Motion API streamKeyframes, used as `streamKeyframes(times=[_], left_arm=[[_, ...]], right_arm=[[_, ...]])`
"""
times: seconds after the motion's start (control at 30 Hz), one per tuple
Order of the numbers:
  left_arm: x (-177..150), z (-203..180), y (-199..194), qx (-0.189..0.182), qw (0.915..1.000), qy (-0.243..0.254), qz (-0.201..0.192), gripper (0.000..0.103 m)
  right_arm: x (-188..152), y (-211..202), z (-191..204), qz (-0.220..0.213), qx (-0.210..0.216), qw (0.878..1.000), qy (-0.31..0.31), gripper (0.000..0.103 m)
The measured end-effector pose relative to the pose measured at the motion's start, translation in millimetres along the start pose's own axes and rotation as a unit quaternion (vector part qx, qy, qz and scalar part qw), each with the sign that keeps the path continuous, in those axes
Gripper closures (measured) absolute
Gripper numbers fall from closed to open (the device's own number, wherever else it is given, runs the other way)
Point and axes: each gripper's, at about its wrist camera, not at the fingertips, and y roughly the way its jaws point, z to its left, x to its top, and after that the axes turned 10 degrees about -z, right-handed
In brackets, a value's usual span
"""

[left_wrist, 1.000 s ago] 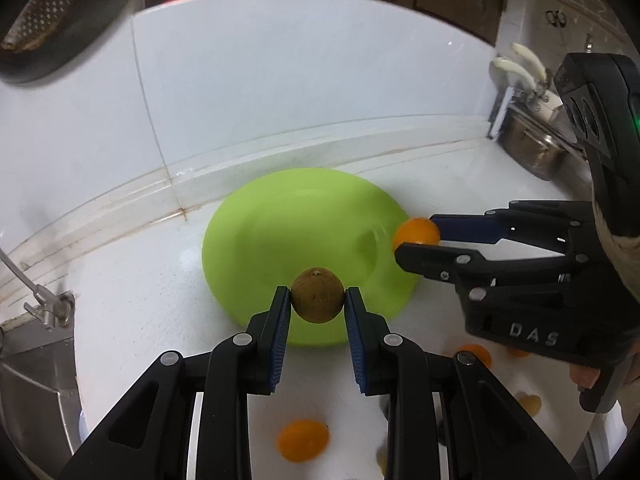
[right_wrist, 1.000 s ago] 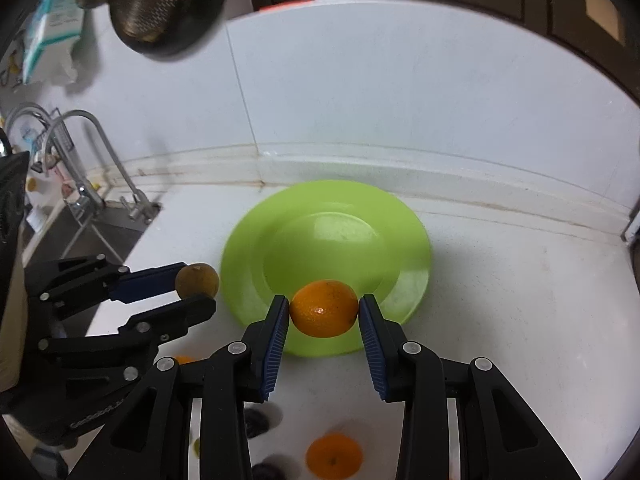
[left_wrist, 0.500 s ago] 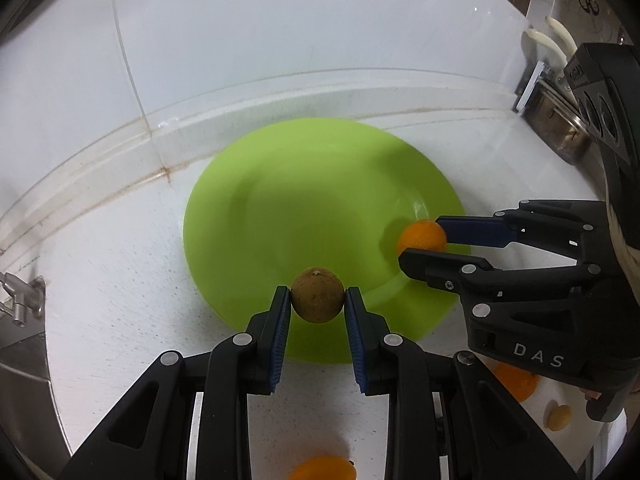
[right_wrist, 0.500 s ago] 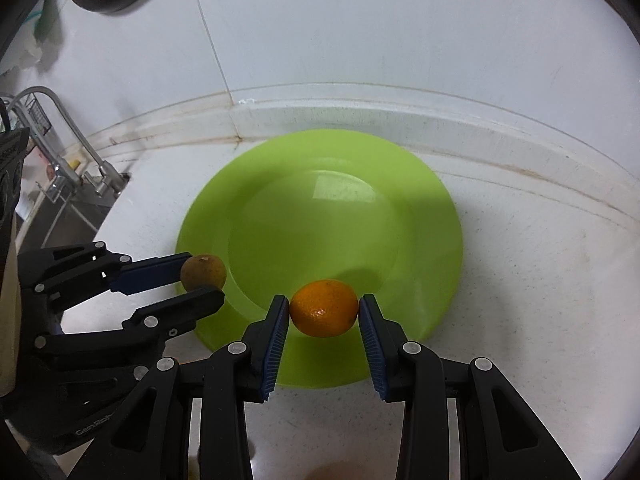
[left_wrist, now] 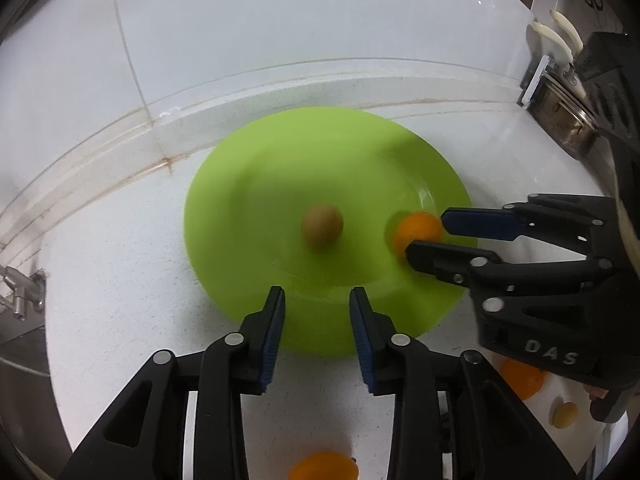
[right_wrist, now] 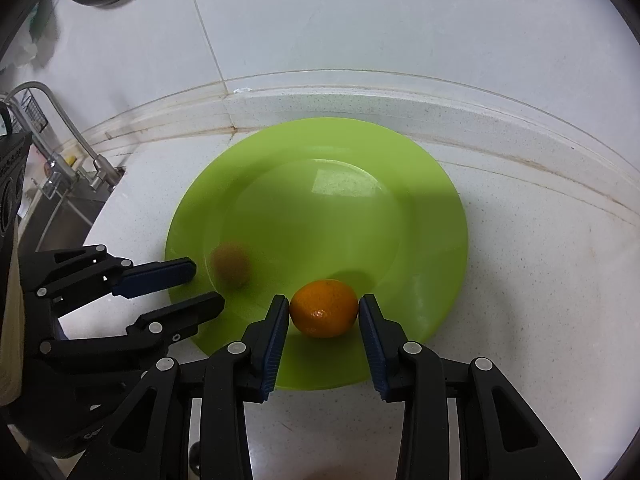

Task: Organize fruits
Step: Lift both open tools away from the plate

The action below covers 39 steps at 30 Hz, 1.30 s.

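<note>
White counter; claw marked "DAS"

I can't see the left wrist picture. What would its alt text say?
A small brown fruit, blurred, lies free on a green plate beyond the left tongs, whose jaws are opening with nothing between them. At right, the right tongs hold an orange over the plate's edge; more orange fruit lies on the white counter.

Worktop: white, speckled, meeting a tiled wall.
Plate: green, ahead of both tools.
Loose fruit: orange one beneath left tool; another under right tool.
</note>
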Motion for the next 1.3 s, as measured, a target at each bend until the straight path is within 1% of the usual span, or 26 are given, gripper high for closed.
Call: streamKeyframes(times=[0.07, 0.13, 0.3, 0.33, 0.4, 0.5, 0.57, 0.63, 0.67, 0.73, 0.83, 1.0, 1.13, 1.3], left_arm=[[0.1, -0.2, -9.1, 0.006, 0.9999, 0.001, -0.009, 0.069], [0.9, -0.3, -20.1, 0.008, 0.9998, -0.001, -0.02, 0.063], [1.9, -2.7, -57.4, 0.025, 0.998, -0.009, -0.058, 0.05], [1.7, -2.8, -64.5, 0.029, 0.9974, -0.01, -0.065, 0.045], [0.2, -3.4, -80.4, 0.04, 0.9957, -0.014, -0.082, 0.041], [-4.1, -3.0, -103.9, 0.053, 0.9928, -0.02, -0.105, 0.032], [-10.3, -5.8, -120.3, 0.06, 0.9908, -0.019, -0.12, 0.029], [-15.2, -10.1, -131.1, 0.066, 0.9891, -0.016, -0.131, 0.023], [-18.7, -11.8, -137.6, 0.069, 0.9882, -0.016, -0.136, 0.021], [-25.3, -16.1, -151.1, 0.072, 0.9864, -0.017, -0.147, 0.017], [-36.4, -20.4, -168.3, 0.074, 0.9841, -0.015, -0.161, 0.013], [-51.1, -28.6, -191.4, 0.087, 0.9794, -0.011, -0.182, 0.011], [-63.7, -33.2, -207.0, 0.098, 0.9757, -0.009, -0.196, 0.01], [-76.9, -37.8, -218.0, 0.099, 0.9736, -0.013, -0.205, 0.01]], right_arm=[[-0.1, -6.7, 1.0, -0.009, 0.003, 1.0, 0.004, 0.063], [0.0, -16.2, 3.9, -0.021, 0.0, 1.0, 0.003, 0.061], [-0.4, -48.0, 13.0, -0.058, -0.008, 0.998, -0.004, 0.06], [-1.0, -55.7, 14.9, -0.065, -0.012, 0.998, -0.006, 0.057], [-2.7, -71.8, 19.7, -0.086, -0.026, 0.996, -0.01, 0.053], [-7.9, -95.8, 26.0, -0.114, -0.04, 0.993, -0.017, 0.051], [-12.4, -110.4, 30.9, -0.132, -0.051, 0.99, -0.022, 0.047], [-17.2, -125.1, 34.1, -0.146, -0.066, 0.987, -0.025, 0.044], [-20.1, -131.8, 35.9, -0.153, -0.068, 0.985, -0.025, 0.043], [-27.0, -145.8, 39.4, -0.165, -0.074, 0.983, -0.022, 0.038], [-37.9, -163.5, 43.4, -0.184, -0.083, 0.979, -0.014, 0.033], [-55.7, -187.6, 50.4, -0.209, -0.105, 0.972, 0.003, 0.027], [-71.6, -205.1, 51.5, -0.224, -0.125, 0.966, 0.021, 0.026], [-89.1, -218.2, 56.8, -0.232, -0.139, 0.962, 0.034, 0.025]])
